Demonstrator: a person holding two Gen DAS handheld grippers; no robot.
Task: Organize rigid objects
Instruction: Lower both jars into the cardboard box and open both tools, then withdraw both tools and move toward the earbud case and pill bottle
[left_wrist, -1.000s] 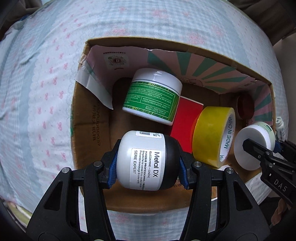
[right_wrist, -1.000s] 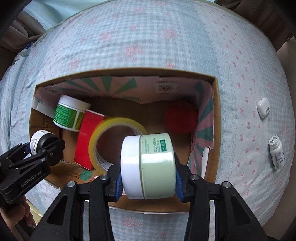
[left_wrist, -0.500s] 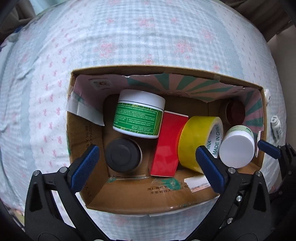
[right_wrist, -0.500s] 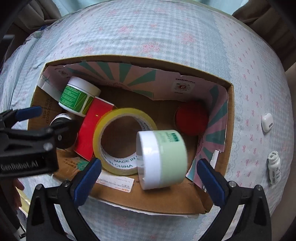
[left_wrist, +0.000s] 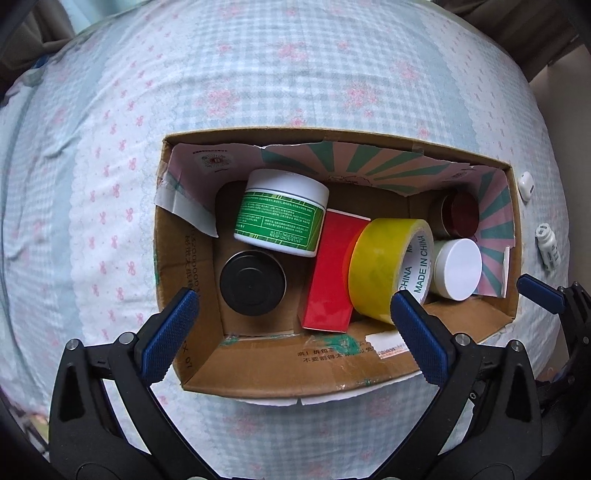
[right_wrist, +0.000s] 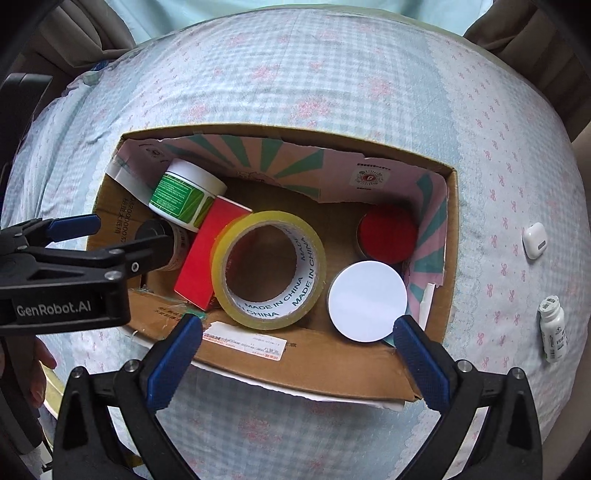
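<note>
A cardboard box (left_wrist: 258, 373) (right_wrist: 325, 365) lies on the bed. Inside stand a black-lidded jar (left_wrist: 253, 282) (right_wrist: 155, 232), a green-labelled white jar (left_wrist: 282, 212) (right_wrist: 183, 192), a red box (left_wrist: 334, 269) (right_wrist: 207, 251), a yellow tape roll (left_wrist: 384, 267) (right_wrist: 267, 269), a white-lidded jar (left_wrist: 458, 267) (right_wrist: 367, 301) and a red-lidded jar (left_wrist: 463, 216) (right_wrist: 388, 232). My left gripper (left_wrist: 291, 332) is open and empty above the box's near wall. My right gripper (right_wrist: 295, 354) is open and empty above the near wall too.
A white earbud case (left_wrist: 526, 184) (right_wrist: 535, 240) and a small white bottle (left_wrist: 548, 243) (right_wrist: 553, 329) lie on the patterned bedspread (left_wrist: 258, 74) right of the box. The left gripper's body (right_wrist: 66, 273) shows at the left of the right wrist view.
Both grippers opened and let go: the black-lidded jar and the white-lidded jar dropped into the box and now stand upright. Both grippers have since pulled back and up.
</note>
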